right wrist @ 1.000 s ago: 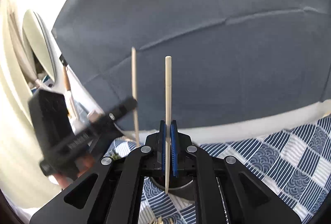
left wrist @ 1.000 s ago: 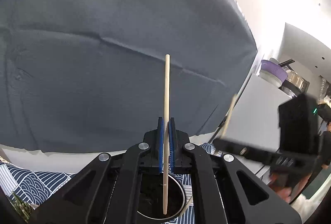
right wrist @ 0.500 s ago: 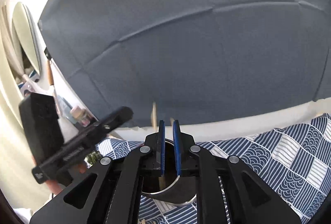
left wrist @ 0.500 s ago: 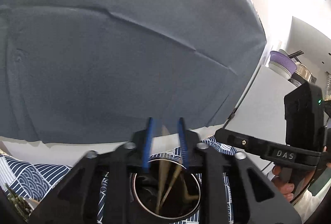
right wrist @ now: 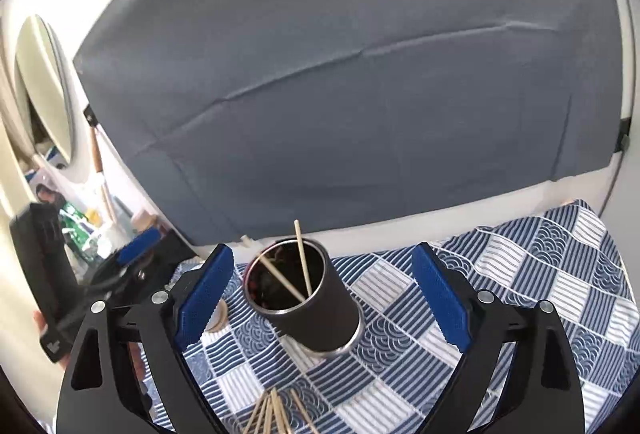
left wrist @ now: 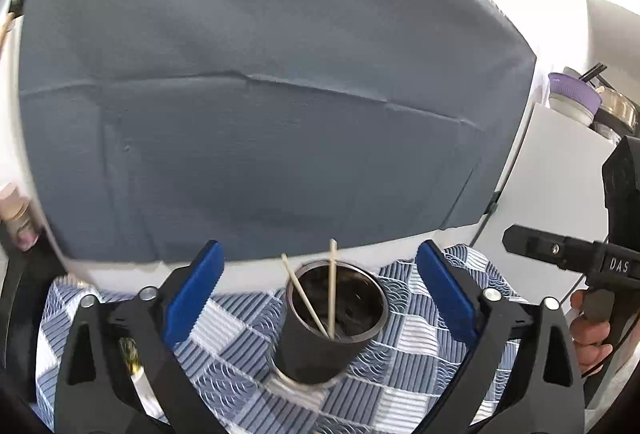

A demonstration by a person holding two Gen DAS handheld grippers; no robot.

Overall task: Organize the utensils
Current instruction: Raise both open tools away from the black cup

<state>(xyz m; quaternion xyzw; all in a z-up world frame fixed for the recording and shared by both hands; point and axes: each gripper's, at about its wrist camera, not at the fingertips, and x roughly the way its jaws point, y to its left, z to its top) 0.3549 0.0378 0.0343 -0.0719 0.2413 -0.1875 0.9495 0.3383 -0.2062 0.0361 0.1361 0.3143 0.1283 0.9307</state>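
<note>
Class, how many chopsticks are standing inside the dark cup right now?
2. One chopstick stands nearly upright in the cup; the other chopstick leans across it towards the rim. More lie loose on the checked cloth nearby.

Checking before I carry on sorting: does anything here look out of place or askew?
Nothing damaged or spilled. Two chopsticks lean crossed in the cup, which stands upright on the cloth. More sticks lie loose on the cloth in front of it, not yet put away.
</note>
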